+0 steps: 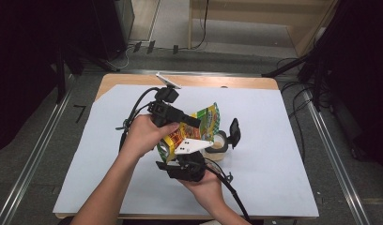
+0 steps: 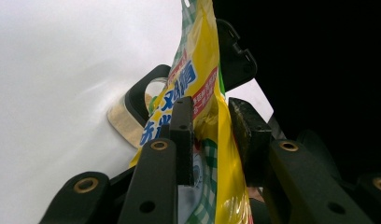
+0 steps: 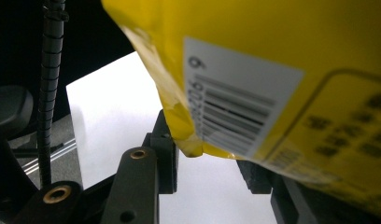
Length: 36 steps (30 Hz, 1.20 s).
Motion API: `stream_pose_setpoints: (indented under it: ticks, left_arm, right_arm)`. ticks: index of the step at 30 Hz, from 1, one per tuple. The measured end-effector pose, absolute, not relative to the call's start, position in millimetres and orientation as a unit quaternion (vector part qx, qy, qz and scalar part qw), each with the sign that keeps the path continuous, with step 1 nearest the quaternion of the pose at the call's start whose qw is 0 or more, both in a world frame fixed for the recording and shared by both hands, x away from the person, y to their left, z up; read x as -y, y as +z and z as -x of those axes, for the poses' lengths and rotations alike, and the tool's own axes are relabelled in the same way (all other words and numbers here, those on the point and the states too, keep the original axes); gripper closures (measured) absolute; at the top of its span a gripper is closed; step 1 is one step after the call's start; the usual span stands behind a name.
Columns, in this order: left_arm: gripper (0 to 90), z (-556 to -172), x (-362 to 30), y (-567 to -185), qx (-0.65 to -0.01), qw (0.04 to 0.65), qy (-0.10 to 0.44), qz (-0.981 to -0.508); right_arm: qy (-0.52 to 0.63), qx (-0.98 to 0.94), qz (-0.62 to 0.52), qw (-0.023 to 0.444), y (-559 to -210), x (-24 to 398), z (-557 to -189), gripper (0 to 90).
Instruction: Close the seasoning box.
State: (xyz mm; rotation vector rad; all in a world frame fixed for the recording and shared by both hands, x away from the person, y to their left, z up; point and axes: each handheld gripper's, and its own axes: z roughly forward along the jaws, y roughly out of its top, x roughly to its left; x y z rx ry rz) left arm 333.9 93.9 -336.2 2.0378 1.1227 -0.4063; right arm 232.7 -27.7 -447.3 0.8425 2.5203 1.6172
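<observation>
A yellow and green snack bag [image 1: 206, 117] hangs tilted above the white sheet, held between my two grippers. My left gripper [image 1: 195, 123] comes in from the left and is shut on the bag's middle. In the left gripper view both pads [image 2: 181, 135] press the bag [image 2: 205, 93] from either side. My right gripper [image 1: 178, 157] is underneath and is shut on the bag's bottom corner. There the barcode side of the bag [image 3: 272, 70] fills the space between the jaws [image 3: 209, 163]. A small clear jar [image 1: 218, 146] stands under the bag's open end, its black flip lid [image 1: 234, 132] raised.
The white sheet [image 1: 274, 140] covers most of the wooden table [image 1: 227, 82]. Metal floor rails [image 1: 39, 140] run along both sides. Cables and dark stands [image 1: 311, 70] lie behind the table's far edge.
</observation>
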Motion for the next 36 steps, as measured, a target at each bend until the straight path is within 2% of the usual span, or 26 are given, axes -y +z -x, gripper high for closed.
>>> stream_pose_setpoints:
  ticks: [36]
  left_arm:
    - [74.5, -330.0, -89.1, -332.7, -0.432, 0.379, -0.136, -0.807]
  right_arm:
    - [0.531, -0.802, -0.273, 0.002, -447.2, 28.7, -233.0, 65.8]
